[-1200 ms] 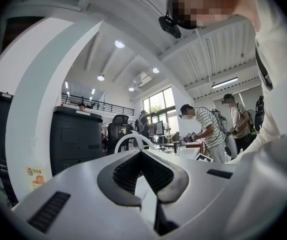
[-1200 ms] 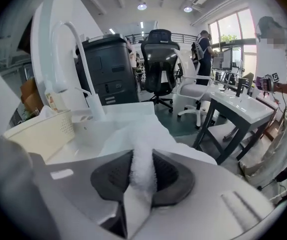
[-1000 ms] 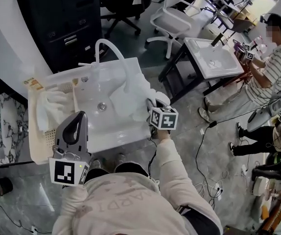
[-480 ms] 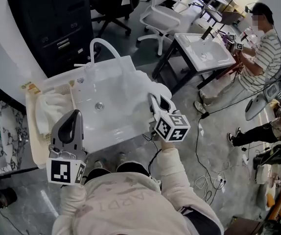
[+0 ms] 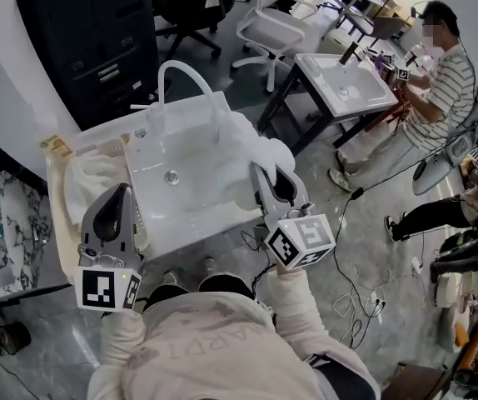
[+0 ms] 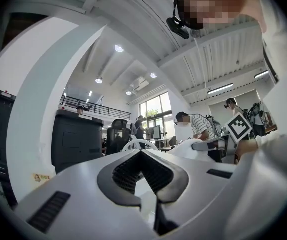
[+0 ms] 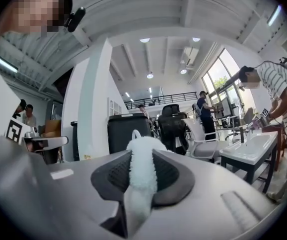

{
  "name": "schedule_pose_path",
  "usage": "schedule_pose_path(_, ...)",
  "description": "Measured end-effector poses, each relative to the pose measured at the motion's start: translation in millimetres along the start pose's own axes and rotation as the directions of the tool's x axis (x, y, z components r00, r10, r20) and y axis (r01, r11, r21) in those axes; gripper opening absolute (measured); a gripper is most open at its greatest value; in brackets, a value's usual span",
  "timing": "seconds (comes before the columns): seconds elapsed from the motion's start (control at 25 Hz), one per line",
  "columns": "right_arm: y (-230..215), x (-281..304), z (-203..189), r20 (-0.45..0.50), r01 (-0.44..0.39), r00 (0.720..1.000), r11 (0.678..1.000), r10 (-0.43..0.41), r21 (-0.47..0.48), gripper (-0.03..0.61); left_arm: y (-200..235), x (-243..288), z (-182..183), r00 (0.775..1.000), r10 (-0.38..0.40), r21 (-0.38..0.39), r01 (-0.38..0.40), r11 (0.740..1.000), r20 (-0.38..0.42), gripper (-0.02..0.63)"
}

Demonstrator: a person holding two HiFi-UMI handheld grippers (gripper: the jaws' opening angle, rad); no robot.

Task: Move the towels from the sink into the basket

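Note:
A white sink (image 5: 191, 200) with a curved tap (image 5: 181, 72) stands in front of me. My right gripper (image 5: 261, 172) is at the sink's right rim, shut on a fluffy white towel (image 5: 251, 144) that drapes over that rim. In the right gripper view the towel (image 7: 142, 171) is pinched between the pads of the right gripper (image 7: 142, 156). A cream basket (image 5: 56, 219) sits against the sink's left side with another white towel (image 5: 89, 186) inside. My left gripper (image 5: 119, 192) hovers over the basket's near end, shut and empty; the left gripper (image 6: 142, 154) has nothing between its jaws.
A black cabinet (image 5: 81, 40) stands behind the sink and a white office chair (image 5: 268, 27) behind that. To the right is a second sink on a black frame (image 5: 347, 82), where a person in a striped shirt (image 5: 443, 98) works. Cables (image 5: 356, 298) lie on the floor.
My right gripper has drawn back toward me and slightly right, with the towel still in it. The left gripper has barely shifted over the basket.

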State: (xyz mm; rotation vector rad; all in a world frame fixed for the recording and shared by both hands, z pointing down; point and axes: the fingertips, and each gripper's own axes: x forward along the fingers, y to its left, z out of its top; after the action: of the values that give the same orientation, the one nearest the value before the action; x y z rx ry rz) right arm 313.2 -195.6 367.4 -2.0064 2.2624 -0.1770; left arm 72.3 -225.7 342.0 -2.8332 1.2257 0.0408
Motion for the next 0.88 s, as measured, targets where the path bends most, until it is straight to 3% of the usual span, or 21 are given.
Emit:
schedule_pose_path(0.48, 90, -2, 36, 0.102, -0.178, 0.978, 0.984, 0.179, -0.022, 0.084, 28, -32, 7, 0.999, 0.052, 0.002, -0.052, 0.999, 0.016, 0.005)
schedule_pose_path(0.88, 149, 22, 40, 0.112, -0.306, 0.944, 0.951, 0.31, -0.05, 0.084, 61, -69, 8, 0.989, 0.144, 0.019, -0.144, 0.989, 0.015, 0.005)
